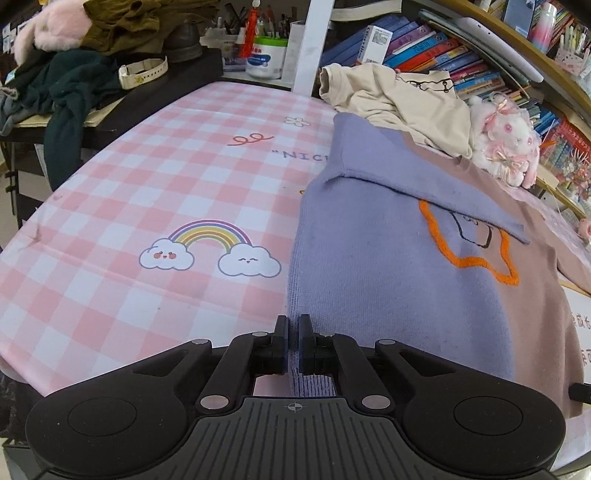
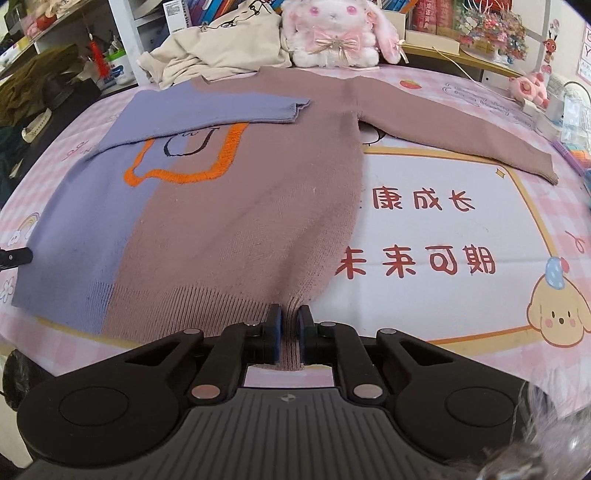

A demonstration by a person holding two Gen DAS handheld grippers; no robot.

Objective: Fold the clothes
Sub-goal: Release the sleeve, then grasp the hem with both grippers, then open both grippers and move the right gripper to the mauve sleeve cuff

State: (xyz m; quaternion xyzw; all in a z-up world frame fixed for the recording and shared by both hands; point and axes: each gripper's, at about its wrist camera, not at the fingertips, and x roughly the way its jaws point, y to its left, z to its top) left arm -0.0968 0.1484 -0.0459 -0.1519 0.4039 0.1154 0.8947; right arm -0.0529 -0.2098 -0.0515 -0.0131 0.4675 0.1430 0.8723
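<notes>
On the pink-and-white checked worktop point(image 1: 129, 192), a printed rainbow between two smiling clouds point(image 1: 208, 249) sits at about nine o'clock from the garment, and the letters "NIC" point(image 1: 304, 155) can be read at its eleven o'clock before the cloth hides the rest. The lilac and dusty-pink knitted sweater with an orange outlined patch point(image 2: 229, 192) lies flat, hem toward the cameras, its lilac sleeve point(image 2: 207, 110) folded across the chest and its pink sleeve point(image 2: 461, 136) stretched out toward two o'clock. The left gripper point(image 1: 293, 341) has its fingers closed on the lilac hem corner; the right gripper point(image 2: 290, 338) has its fingers closed on the pink ribbed hem. At three o'clock of the sweater, red print point(image 2: 421, 230) reads "康成长" and "未来可期". A white and pink plush rabbit point(image 2: 332, 33) sits at twelve o'clock.
</notes>
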